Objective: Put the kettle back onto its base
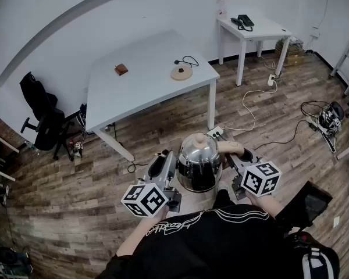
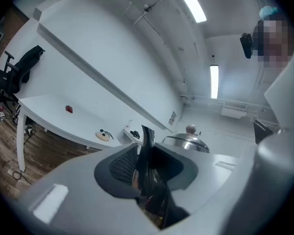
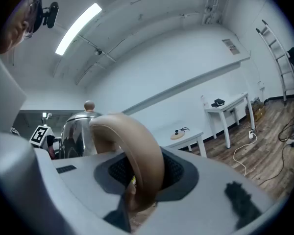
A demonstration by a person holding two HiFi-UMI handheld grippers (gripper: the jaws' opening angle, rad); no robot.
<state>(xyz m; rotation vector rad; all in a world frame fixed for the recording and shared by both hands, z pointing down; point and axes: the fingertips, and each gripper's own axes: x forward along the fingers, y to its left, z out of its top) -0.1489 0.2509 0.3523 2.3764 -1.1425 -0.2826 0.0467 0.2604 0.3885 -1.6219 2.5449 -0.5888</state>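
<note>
**Kettle held in the air by both grippers, well short of its base**

The steel kettle (image 1: 199,160) hung off the floor in front of the person, carried from both sides. The right gripper (image 1: 237,156) was clamped on the tan handle (image 3: 137,151), which arched up between its jaws with both pads pressed on it. The left gripper (image 1: 163,166) pinched the dark spout (image 2: 148,165), at 9 o'clock of the kettle body; the lid knob rose just past it.

The round base (image 1: 181,72), with its cord, lay on the white table (image 1: 139,95), at 12 o'clock of the kettle and well apart from it. The table's near edge and one leg (image 1: 212,103) stood between the two, over wooden floor. A small brown thing (image 1: 121,69) sat at 9 o'clock of the base. A power strip (image 1: 214,132) and a white cable (image 1: 250,106) lay on the floor by the leg. A smaller table (image 1: 262,31) stood at 1 o'clock, and a black office chair (image 1: 43,124) at 9 o'clock.
</note>
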